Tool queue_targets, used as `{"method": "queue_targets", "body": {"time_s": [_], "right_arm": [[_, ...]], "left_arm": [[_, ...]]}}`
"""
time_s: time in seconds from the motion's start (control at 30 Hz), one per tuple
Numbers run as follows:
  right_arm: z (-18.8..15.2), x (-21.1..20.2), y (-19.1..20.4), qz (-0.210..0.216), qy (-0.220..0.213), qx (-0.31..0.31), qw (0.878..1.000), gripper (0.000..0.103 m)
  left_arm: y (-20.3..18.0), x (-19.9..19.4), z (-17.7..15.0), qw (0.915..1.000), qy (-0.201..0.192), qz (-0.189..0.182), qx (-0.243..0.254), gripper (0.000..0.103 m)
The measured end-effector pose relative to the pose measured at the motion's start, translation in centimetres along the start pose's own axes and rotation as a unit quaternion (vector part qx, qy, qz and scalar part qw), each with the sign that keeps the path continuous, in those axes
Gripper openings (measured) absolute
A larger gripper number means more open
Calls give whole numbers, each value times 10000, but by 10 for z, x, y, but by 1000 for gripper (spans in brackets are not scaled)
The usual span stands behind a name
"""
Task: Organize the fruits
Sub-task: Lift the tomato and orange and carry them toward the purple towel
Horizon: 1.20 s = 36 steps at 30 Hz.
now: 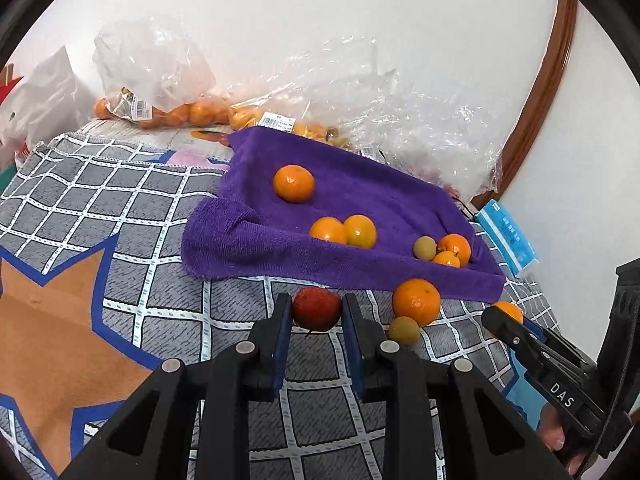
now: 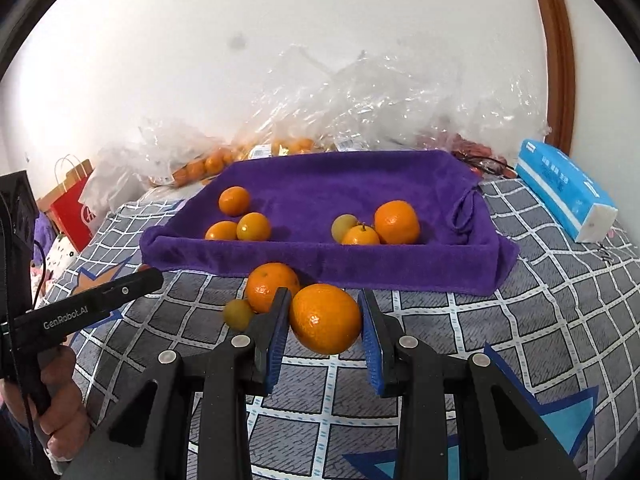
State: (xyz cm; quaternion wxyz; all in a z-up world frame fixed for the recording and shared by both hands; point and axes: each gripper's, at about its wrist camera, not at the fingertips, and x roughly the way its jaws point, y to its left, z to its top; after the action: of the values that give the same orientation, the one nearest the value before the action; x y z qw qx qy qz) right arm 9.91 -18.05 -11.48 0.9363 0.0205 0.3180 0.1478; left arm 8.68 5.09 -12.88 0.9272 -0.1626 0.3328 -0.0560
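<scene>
Blue pads line both of my claws. My left claw (image 1: 316, 314) has a red fruit (image 1: 317, 308) between its fingers, the pads on either side of it, though I cannot tell whether they press it or only flank it. My right claw (image 2: 325, 320) stands around a big orange (image 2: 325, 318), the left pad touching it and a sliver of gap showing at the right pad, so I cannot say it is gripped. Both fruits sit low over a grey checked cloth (image 1: 160, 240) with a brown star on it. Just beside my right claw lie another orange (image 2: 269, 285) and a small greenish fruit (image 2: 238, 314), touching each other. Beyond them a purple towel (image 2: 360, 268) is draped like a tray, with three small oranges (image 2: 240, 220) at its left and two oranges with a greenish fruit (image 2: 376, 226) at its right. A blue tissue pack (image 2: 564, 196) lies to the right, and clear plastic bags (image 2: 360, 96) of fruit stand against the white wall.
</scene>
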Motion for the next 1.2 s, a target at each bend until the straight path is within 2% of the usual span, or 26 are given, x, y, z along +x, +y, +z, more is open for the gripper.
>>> {"method": "queue_targets", "body": {"time_s": [0.27,0.4,0.7,0.9,1.03,1.2], "right_arm": [[1,1,0,-36,27,44,10000,34],[1,1,-2,116,12,65,9999,34],[6,-11,1,129,-47,189,9997,34],[24,-21,5,163,-65,180,9997,34],[37,-25,6,107,-114,187,9997,34],[48,-25,5,19,-177,231,9996,34]], "left_arm": [[0,-1,0,10000,-50,-11,-3,24],[1,1,0,9998,42,-157,-67,24],[1,-6,1,9998,1,-136,-136,24],[-7,-25,14,9997,-112,-215,-60,24],[-11,-31,27,9998,-148,-53,102,24],[-9,-33,45,9997,-218,72,42,24]]}}
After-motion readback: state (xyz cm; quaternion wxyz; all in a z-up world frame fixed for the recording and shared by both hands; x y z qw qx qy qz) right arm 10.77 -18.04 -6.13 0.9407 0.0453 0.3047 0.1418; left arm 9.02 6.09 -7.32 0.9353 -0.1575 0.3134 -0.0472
